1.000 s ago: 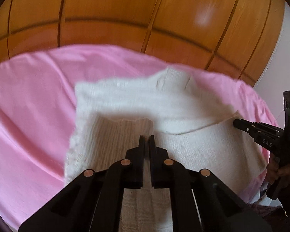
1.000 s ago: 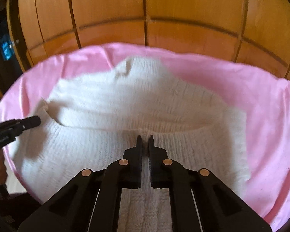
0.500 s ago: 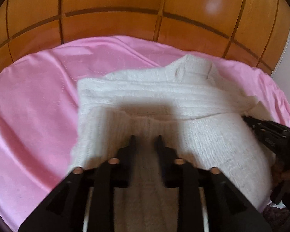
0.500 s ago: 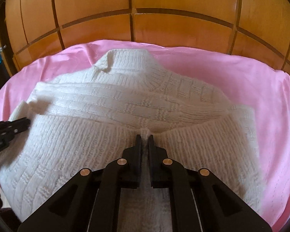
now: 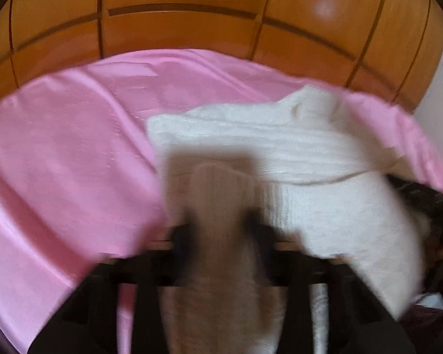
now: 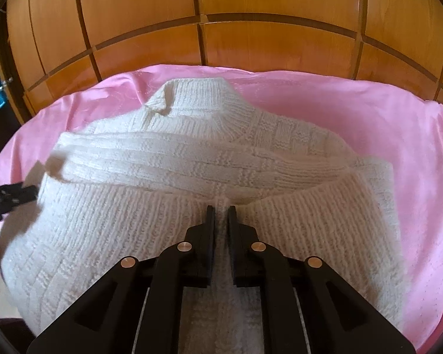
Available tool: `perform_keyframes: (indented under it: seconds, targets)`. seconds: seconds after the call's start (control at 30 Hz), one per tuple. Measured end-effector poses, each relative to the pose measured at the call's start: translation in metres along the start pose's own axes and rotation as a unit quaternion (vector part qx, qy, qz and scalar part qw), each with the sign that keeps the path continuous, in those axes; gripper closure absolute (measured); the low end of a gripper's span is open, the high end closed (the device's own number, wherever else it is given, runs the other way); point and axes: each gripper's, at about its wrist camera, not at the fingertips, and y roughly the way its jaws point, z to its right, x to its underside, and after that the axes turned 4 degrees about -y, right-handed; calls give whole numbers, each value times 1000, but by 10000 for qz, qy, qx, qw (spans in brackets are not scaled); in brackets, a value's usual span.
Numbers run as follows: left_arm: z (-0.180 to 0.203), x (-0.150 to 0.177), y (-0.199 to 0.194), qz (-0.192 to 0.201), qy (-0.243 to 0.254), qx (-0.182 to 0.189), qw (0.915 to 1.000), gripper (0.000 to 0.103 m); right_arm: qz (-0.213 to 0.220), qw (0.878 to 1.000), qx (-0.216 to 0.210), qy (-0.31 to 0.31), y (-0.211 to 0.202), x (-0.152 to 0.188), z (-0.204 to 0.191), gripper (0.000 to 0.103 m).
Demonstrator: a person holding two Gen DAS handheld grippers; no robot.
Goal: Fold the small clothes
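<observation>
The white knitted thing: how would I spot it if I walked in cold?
Look below the orange wooden panelled wall for the smooth pink sheet. On its middle lies a cream chunky-knit sweater, partly folded, with a ribbed high collar. It is the only textured, pale item there.

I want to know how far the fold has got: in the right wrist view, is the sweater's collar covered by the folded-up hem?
No. The collar lies bare at the far end of the sweater, beyond the hem.
</observation>
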Motion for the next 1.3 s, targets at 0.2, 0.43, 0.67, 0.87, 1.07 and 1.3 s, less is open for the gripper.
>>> perform_keyframes:
  seconds: [0.2, 0.43, 0.67, 0.87, 1.07, 1.3]
  targets:
    - [4, 1, 1, 44, 64, -173, 9998, 89, 273, 9993, -147, 193, -35, -13, 23, 42]
    - [4, 2, 1, 98, -75, -200, 9997, 89, 197, 9986, 393, 293, -61, -4, 74, 42]
    - [6, 2, -11, 274, -59, -298, 9992, 91, -217, 9986, 463, 157, -38, 7, 81, 83]
    - [9, -4, -41, 607, -15, -274, 9978, 96, 94, 9958, 911, 47, -65, 2, 77, 97]
    - [0, -28, -64, 761, -133, -44, 9970, 97, 711, 9930, 861, 381, -104, -26, 86, 97]
    - [-8, -97, -32, 769, -275, -108, 9966, 97, 799, 9883, 1103, 683, -72, -71, 104, 98]
